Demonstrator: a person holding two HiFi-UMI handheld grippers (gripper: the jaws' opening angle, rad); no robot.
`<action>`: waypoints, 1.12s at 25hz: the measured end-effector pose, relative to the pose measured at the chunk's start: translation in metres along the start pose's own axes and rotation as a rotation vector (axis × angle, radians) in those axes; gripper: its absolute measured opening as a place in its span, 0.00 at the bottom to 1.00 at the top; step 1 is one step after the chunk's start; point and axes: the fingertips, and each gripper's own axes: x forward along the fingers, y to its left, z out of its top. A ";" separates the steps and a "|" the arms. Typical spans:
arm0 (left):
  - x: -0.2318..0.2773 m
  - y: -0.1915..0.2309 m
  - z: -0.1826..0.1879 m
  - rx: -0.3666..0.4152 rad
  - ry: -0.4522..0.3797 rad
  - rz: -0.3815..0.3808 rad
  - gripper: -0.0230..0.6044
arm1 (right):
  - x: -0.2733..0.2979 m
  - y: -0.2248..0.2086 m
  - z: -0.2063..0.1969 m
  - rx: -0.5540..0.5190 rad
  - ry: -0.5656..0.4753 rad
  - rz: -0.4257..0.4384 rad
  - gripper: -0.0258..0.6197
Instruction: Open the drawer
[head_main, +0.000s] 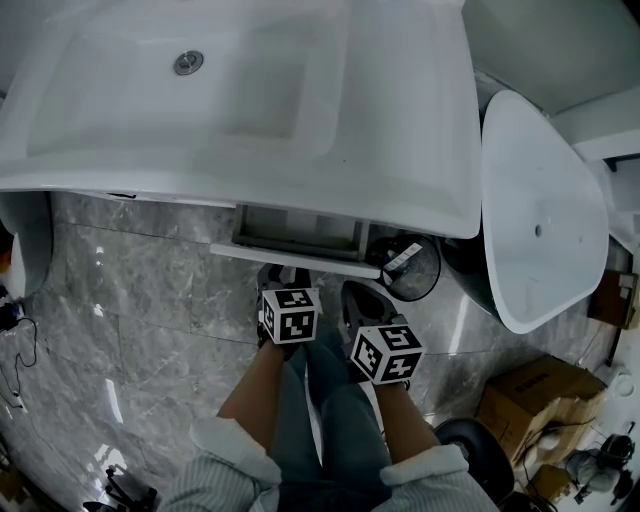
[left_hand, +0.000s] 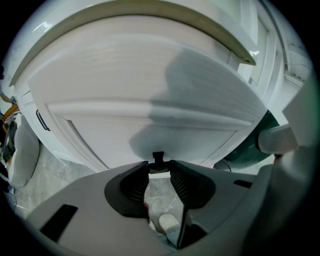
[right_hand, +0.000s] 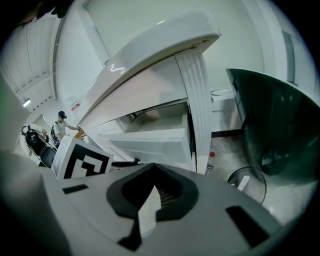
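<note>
Marble floor (head_main: 150, 300) open around drawer (head_main: 290, 257) edge, left gripper (head_main: 284, 280) on handle (left_hand: 158, 157).

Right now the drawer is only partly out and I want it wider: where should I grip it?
The small black knob on the drawer front, approached straight from the front, a jaw either side: it looks like the only part that juts from the panel.
</note>
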 end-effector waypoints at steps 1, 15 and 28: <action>-0.001 -0.001 -0.002 0.001 0.001 -0.002 0.26 | 0.000 0.000 -0.002 0.001 0.003 -0.001 0.05; -0.007 -0.001 -0.013 -0.029 0.006 -0.008 0.26 | -0.001 0.006 -0.009 -0.010 0.014 -0.002 0.05; -0.003 0.000 -0.021 -0.050 0.036 -0.007 0.27 | -0.001 0.007 -0.010 -0.011 0.019 -0.005 0.05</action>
